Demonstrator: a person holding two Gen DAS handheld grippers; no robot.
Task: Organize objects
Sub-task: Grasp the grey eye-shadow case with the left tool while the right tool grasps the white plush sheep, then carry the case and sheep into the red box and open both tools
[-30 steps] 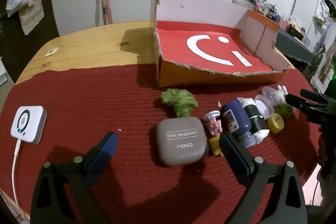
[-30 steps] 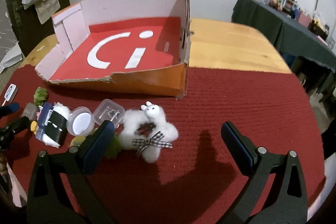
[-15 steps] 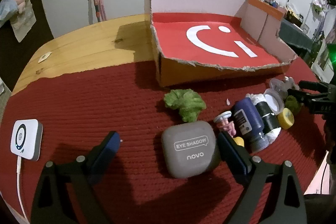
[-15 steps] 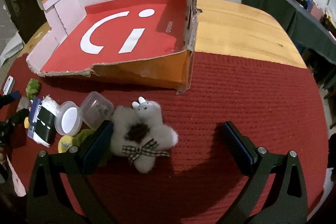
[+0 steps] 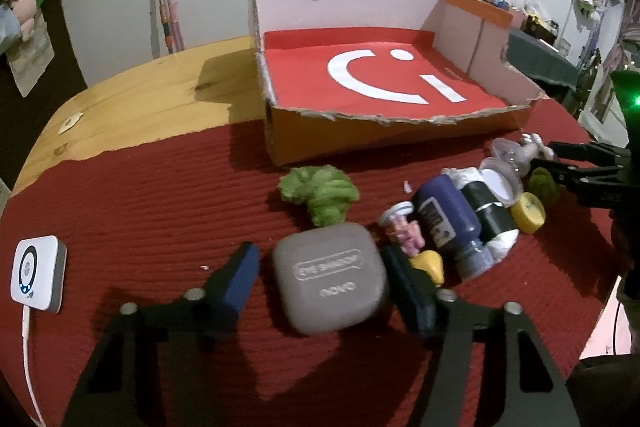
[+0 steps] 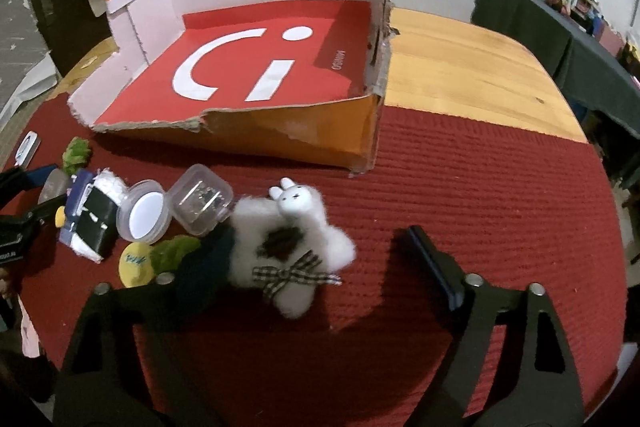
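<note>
The left gripper [image 5: 320, 273] stands open, its two blue-padded fingers on either side of a grey rounded-square plastic case [image 5: 329, 291] lying flat on the red-matted worktop [image 5: 140, 211]; the right pad sits against the case, the left pad just apart. The case lid reads "EYE SHADOW" in a speech bubble, with "novo" beneath. It looks stiff, light and smooth, so a hold across its flat sides should suit, though it may slip.

The right gripper [image 6: 320, 259] is also open around a white fluffy plush llama with a checked bow [image 6: 294, 247], soft and light; its woolly body is the likely place to squeeze.

At twelve o'clock from both sits an open torn cardboard box with a red floor [image 5: 384, 83], empty, printed with a large white "Ci" and small text I cannot read.
</note>
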